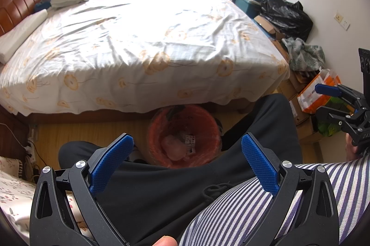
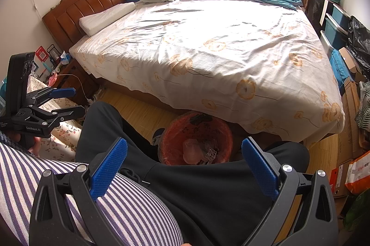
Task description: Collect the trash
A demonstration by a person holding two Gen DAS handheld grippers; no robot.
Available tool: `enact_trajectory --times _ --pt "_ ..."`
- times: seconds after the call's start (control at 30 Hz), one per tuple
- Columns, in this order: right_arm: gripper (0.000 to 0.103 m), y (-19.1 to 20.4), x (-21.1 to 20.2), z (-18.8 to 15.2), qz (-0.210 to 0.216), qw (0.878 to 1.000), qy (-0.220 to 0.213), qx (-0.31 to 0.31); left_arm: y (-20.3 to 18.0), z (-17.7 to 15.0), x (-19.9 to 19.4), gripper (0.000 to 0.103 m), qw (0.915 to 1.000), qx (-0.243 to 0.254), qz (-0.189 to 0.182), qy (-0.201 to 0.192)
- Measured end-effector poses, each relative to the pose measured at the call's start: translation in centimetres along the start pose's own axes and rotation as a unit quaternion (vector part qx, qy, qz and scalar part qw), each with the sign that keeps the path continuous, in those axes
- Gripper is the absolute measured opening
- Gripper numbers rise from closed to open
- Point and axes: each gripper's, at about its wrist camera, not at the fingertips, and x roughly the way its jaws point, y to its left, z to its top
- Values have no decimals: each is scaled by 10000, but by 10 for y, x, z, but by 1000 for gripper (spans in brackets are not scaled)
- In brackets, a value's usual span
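Note:
An orange trash bin [image 1: 159, 135] lined with a clear bag stands on the wooden floor at the bed's edge, between the person's legs. It holds a pinkish crumpled wad [image 1: 174, 146] and a small printed wrapper [image 1: 190, 139]. The bin also shows in the right wrist view [image 2: 172, 142]. My left gripper [image 1: 187, 142] is open and empty, held above the person's lap and short of the bin. My right gripper [image 2: 185, 144] is open and empty, at about the same height. Each gripper shows at the edge of the other's view, the right gripper [image 1: 323, 98] and the left gripper [image 2: 77, 101], both open.
A bed [image 1: 138, 49] with a flowered sheet fills the middle. Boxes, a black bag [image 1: 286, 12] and an orange-white parcel [image 1: 316, 93] crowd the right wall. A cluttered nightstand [image 2: 67, 79] stands by the headboard. The person's legs flank the bin.

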Motion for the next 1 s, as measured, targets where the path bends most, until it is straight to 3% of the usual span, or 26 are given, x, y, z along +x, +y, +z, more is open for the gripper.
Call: enact_trajectory --times 1.0 --pt "98 -1 0 -1 4 10000 -9 -4 1 0 0 97 10000 -9 -1 -11"
